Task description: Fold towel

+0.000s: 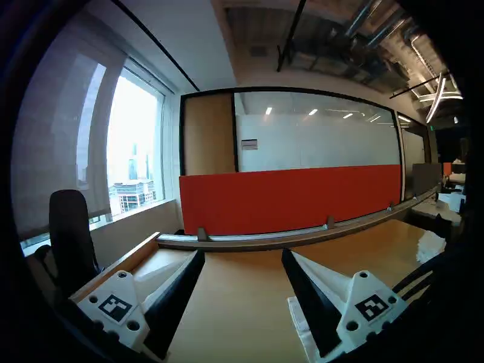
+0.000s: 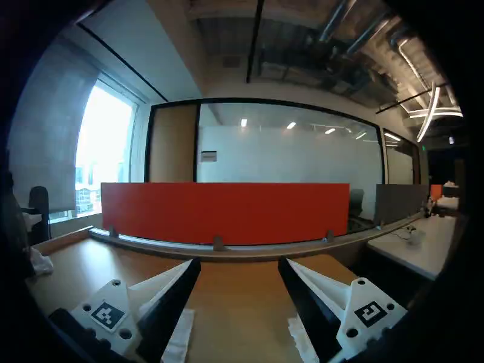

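In the left gripper view, a bright window [image 1: 130, 157] stood at far left with a black chair [image 1: 71, 233] before it. The left hand-held gripper [image 1: 242, 254] hung low over the wooden bench [image 1: 242, 302], its two fingers set well apart with nothing between them but bare wood. A white edge of the towel [image 1: 296, 320] lay flat on the bench at the bottom, just beside the inner side of the right-hand finger. A red partition [image 1: 290, 199] ran along the bench's far edge, and a crumpled white cloth [image 1: 431, 245] sat near the far right rim. In the right gripper view, white fabric lay at the far left edge of the bench. The right hand-held gripper [image 2: 239, 261] was likewise spread wide and empty above the wood. Strips of white towel showed low down, one against the left finger's inner side and one against the right finger's, with bare bench between them; I could not tell how the strips joined. A pale desk [image 2: 423, 242] lay further right.
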